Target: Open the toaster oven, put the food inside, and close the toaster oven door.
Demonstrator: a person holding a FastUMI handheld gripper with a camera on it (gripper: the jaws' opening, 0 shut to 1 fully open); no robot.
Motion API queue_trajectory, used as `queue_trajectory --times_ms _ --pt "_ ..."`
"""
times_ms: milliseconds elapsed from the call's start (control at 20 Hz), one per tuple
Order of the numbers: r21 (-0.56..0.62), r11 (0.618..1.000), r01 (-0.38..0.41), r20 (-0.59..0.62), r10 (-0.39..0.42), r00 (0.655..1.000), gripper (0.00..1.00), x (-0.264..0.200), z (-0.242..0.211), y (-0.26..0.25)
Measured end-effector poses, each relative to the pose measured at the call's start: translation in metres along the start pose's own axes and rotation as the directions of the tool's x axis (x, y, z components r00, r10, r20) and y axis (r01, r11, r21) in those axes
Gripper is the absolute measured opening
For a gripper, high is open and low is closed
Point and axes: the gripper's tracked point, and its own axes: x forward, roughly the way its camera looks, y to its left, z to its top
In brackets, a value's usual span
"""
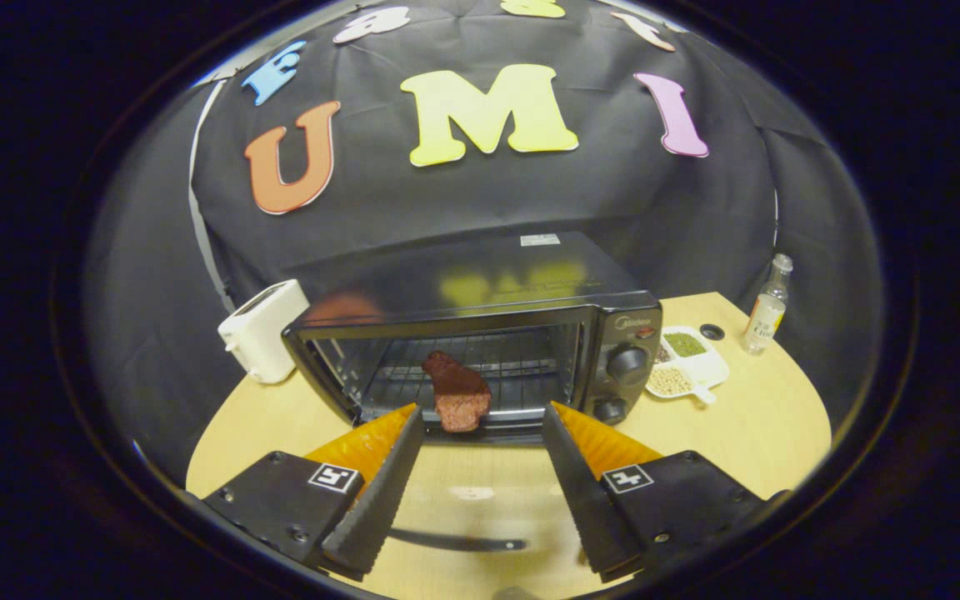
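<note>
Gripper view — gripper (482,425) spread wide, steak (457,392) just ahead between fingers.

Oven (530,292) black, shiny top. Food (457,392) dark red-brown, w/ paler red end. Fingers (380,492) black w/ orange backs, b/w square tags, spread apart. Toaster (262,331) white, left. Table (763,425) pale wood. Tray (691,365) white w/ green & beige bits, right.

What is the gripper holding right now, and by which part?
Nothing. The gripper is open with its fingers apart; the meat lies just beyond them on the rack inside the open toaster oven.
</note>
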Motion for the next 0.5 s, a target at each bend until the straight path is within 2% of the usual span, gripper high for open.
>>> queue_trajectory --times_ms 250,500 --pt "-0.093 0.996 -0.003 -0.059 -0.003 0.998 0.95 -0.047 -0.033 -0.015" --pt "-0.122 0.992 -0.005 -0.128 -0.011 0.992 0.95 -0.074 -0.075 -0.027"
